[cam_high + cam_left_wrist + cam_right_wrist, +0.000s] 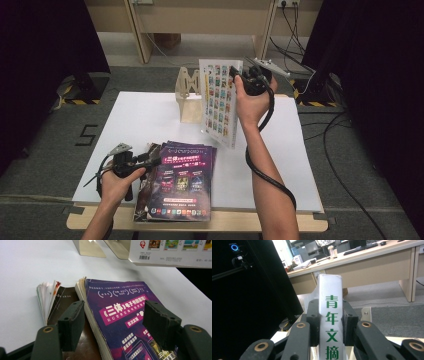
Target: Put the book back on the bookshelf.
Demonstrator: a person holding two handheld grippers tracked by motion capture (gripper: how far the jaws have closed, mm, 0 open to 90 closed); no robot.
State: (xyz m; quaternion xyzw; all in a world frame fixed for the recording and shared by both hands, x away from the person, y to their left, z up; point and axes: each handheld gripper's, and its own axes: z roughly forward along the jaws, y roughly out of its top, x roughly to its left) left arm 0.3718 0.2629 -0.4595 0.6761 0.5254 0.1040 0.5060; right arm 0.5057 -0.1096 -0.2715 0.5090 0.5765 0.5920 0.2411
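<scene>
Two grippers work here. Near left, the left gripper rests low, jaws apart, straddling the purple book atop a stack by the table's near edge. Farther right, the raised right gripper clamps a white book upright by its spine, beside the wooden bookstand.

Right hand-held gripper raised (clamped)

High view overhead — tool views close, share books.
</scene>
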